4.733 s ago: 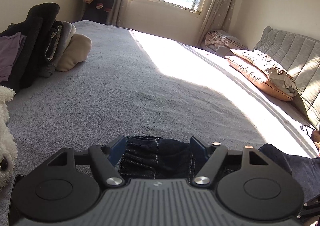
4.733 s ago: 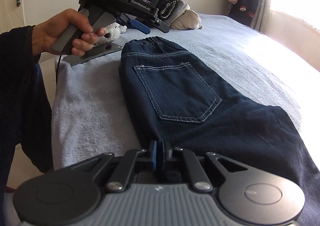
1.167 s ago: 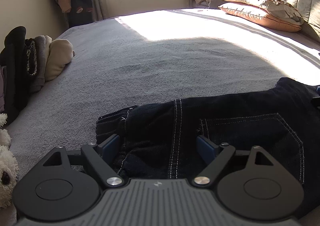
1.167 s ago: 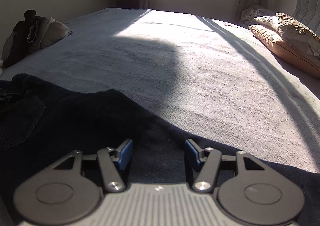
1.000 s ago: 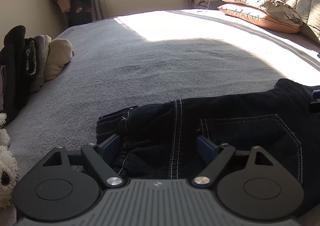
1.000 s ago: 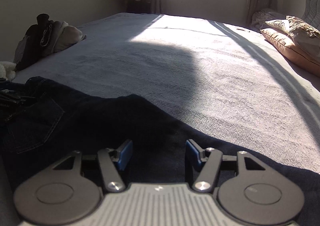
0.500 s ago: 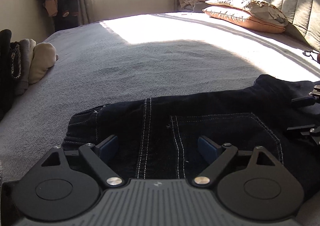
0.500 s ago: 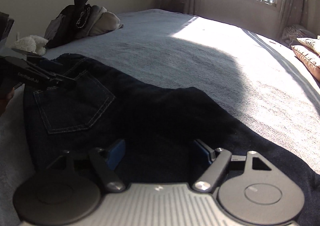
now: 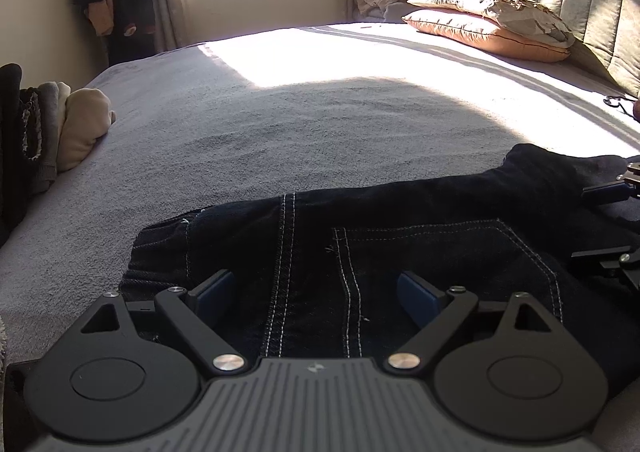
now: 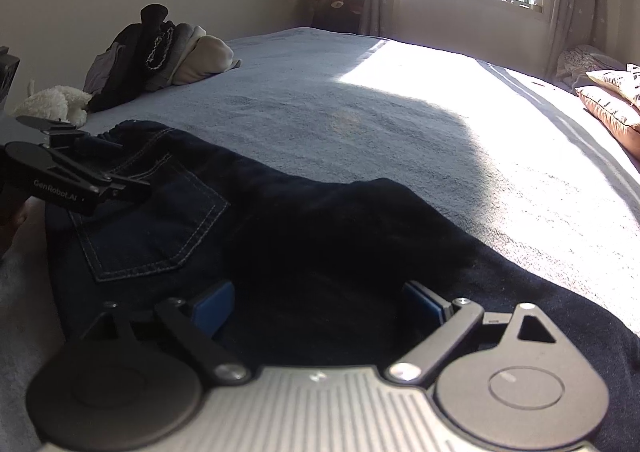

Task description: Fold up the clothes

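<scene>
Step in hand, by the look of it: a release after a fold. Dark jeans (image 9: 400,236) spread flat along the near edge of the bed (image 9: 320,132), folded lengthwise with a back pocket uppermost, waistband toward the left side of that edge, legs running off to the right.

Left claw (image 9: 316,292) over the waistband end, blue pads wide apart, denim lying beneath and between them but not pinched; jaws just been opening a little further. Right claw (image 10: 320,302) over the thigh part of the jeans (image 10: 280,236), beside the pocket, pads likewise wide apart and just been opening, cloth under them yet not gripped. Each claw visible at the edge of the other's view, so both close together over the upper half of the garment.

Next move, as a judgement: a crosswise fold. Calls for a fresh grip on both layers at one end, probably the leg hems far to the right and out of sight here, then a carry over toward the waistband. Care needed to catch both layers together, or the lengthwise fold may slip open.

Pile of other clothes (image 10: 160,48) and a plush toy (image 10: 52,104) well apart, at the bed's left edge; pillows (image 9: 488,28) at the headboard end.
</scene>
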Tool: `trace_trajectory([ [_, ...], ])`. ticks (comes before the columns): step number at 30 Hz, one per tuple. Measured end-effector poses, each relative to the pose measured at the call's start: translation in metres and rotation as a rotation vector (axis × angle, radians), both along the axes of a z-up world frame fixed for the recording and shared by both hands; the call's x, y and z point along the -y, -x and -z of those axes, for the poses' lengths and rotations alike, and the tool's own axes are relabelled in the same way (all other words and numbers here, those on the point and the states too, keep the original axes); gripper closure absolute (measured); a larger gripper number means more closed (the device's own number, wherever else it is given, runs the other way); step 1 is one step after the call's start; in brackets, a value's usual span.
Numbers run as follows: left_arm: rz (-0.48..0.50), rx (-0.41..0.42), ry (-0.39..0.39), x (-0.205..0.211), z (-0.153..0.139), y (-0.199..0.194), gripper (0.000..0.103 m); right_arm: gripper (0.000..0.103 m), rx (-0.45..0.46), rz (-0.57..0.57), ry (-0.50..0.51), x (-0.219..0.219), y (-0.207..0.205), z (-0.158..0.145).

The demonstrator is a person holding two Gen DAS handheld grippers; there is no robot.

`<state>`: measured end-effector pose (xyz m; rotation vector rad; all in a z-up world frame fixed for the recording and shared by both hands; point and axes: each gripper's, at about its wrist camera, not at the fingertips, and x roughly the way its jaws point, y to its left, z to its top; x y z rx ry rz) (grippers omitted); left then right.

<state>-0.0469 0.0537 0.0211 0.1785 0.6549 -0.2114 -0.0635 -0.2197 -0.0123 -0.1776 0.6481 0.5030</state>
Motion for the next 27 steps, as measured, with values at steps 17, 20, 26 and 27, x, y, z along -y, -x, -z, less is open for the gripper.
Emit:
trace_trajectory([
  [17, -0.031, -0.012, 0.07, -0.007, -0.005, -0.009, 0.011, 0.051, 0.062, 0.046, 0.055, -0.036, 0.007, -0.003],
  [20, -0.037, -0.011, 0.059, -0.005, -0.007, -0.009, 0.011, 0.05, 0.053, 0.062, 0.078, -0.043, 0.006, -0.002],
  [26, -0.094, -0.043, 0.16, -0.014, -0.019, -0.02, 0.011, 0.049, 0.008, 0.119, -0.055, -0.033, -0.008, -0.013],
  [27, -0.097, -0.043, 0.155, -0.012, -0.02, -0.022, 0.011, 0.049, 0.02, 0.122, -0.065, -0.033, -0.009, -0.015],
])
